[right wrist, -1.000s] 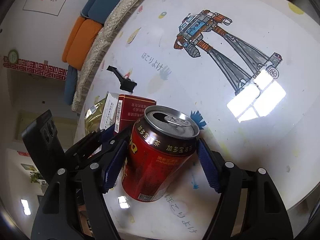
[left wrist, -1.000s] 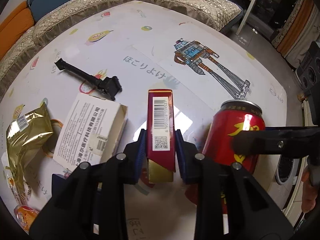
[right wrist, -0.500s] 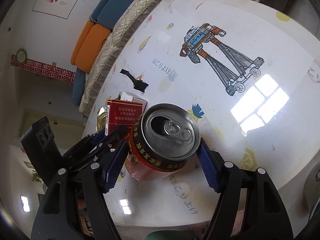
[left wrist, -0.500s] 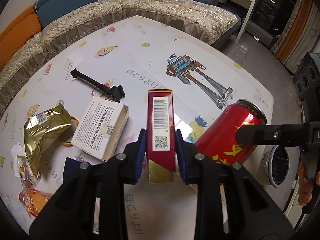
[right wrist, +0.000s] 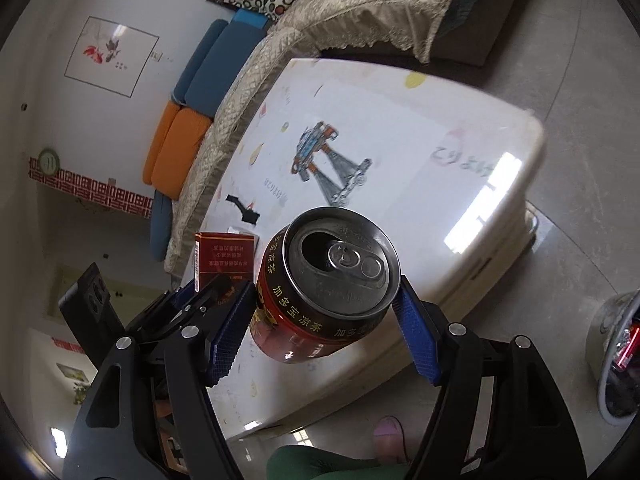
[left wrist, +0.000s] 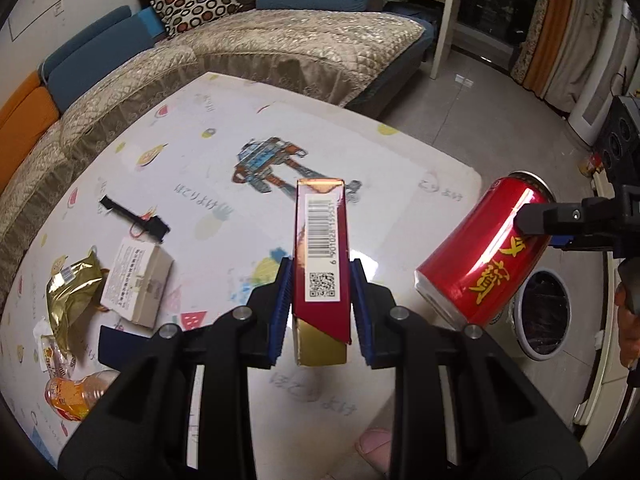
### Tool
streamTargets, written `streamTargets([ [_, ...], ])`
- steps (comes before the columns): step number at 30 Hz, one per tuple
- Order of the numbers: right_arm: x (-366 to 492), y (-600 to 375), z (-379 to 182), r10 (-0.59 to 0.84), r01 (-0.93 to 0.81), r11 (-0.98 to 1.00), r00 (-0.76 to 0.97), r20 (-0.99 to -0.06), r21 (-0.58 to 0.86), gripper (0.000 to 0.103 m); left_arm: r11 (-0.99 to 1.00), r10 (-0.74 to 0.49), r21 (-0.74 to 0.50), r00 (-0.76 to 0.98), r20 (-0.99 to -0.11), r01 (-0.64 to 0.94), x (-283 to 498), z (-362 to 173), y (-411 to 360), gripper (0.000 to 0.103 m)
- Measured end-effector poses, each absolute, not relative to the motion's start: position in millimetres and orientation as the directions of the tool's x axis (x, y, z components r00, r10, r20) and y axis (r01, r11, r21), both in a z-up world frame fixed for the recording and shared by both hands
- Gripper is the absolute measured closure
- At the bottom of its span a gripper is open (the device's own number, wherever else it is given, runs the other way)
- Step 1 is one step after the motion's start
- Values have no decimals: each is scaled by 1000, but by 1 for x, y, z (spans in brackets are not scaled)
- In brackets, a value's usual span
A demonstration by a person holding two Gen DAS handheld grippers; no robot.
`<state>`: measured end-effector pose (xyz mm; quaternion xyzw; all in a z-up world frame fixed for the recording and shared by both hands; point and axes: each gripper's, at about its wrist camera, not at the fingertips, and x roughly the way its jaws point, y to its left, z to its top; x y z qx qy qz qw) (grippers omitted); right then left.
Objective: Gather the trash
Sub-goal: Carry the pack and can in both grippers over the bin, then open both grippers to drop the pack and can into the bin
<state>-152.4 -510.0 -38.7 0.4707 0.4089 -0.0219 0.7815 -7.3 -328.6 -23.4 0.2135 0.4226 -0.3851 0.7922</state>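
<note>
We hold two pieces of trash off the table. The red cigarette box (left wrist: 321, 256) stands upright between the blue pads of the left claw (left wrist: 320, 300), which pinches it on its two narrow sides; its barcode and QR label face the camera and its gold end points down toward us. The red drink can (right wrist: 326, 284) sits in the right claw (right wrist: 324, 320), pinched across its body by the blue pads, with its opened top and pull tab turned toward the right wrist camera. In the left wrist view the same can hangs tilted at the right, past the table edge and above the floor, just over a round white bin (left wrist: 540, 314) lined with clear plastic.

Below both claws lies the white table (left wrist: 400, 160) with a robot drawing (left wrist: 268, 164) printed on its cover. On its left part more litter remains: a white carton (left wrist: 136, 280) lying flat, a crumpled gold snack bag (left wrist: 70, 296) just beside it, a black plastic tool (left wrist: 134, 218) a little farther off, and an orange-labelled wrapper (left wrist: 68, 394) near the table's near edge. A quilted beige sofa (left wrist: 280, 40) with blue and orange cushions wraps around the far side of the table. A pink slipper (right wrist: 390, 434) shows on the grey floor under us.
</note>
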Motion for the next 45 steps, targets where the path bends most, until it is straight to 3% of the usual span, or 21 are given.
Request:
streamTargets([
  [7, -276, -587, -50, 218, 528, 472, 706, -674, 706, 33, 464, -471, 2, 249, -846, 886, -99, -37, -421, 77],
  [13, -399, -640, -93, 107, 655, 339, 686, -719, 675, 33, 311, -467, -52, 105, -878, 949, -191, -80, -501, 77],
  [19, -494, -668, -158, 73, 753, 196, 628, -775, 628, 33, 202, -384, -132, -45, -922, 970, -271, -153, -564, 77],
  [27, -528, -683, -223, 86, 829, 133, 536, -840, 543, 31, 98, -255, -132, -103, -961, 986, -335, -228, -607, 73],
  [29, -532, -687, -237, 96, 839, 106, 525, -846, 533, 31, 75, -249, -89, -68, -966, 993, -345, -239, -614, 63],
  [31, -538, -689, -245, 101, 845, 87, 519, -849, 527, 28, 67, -219, -57, -41, -975, 996, -349, -247, -618, 38],
  [35, -547, -692, -246, 85, 849, 68, 519, -851, 525, 25, 38, -235, -27, -18, -972, 999, -351, -244, -618, 24],
  [45, -517, -684, -206, 70, 812, 173, 554, -829, 557, 25, 105, -326, -9, 26, -945, 994, -297, -186, -586, 23],
])
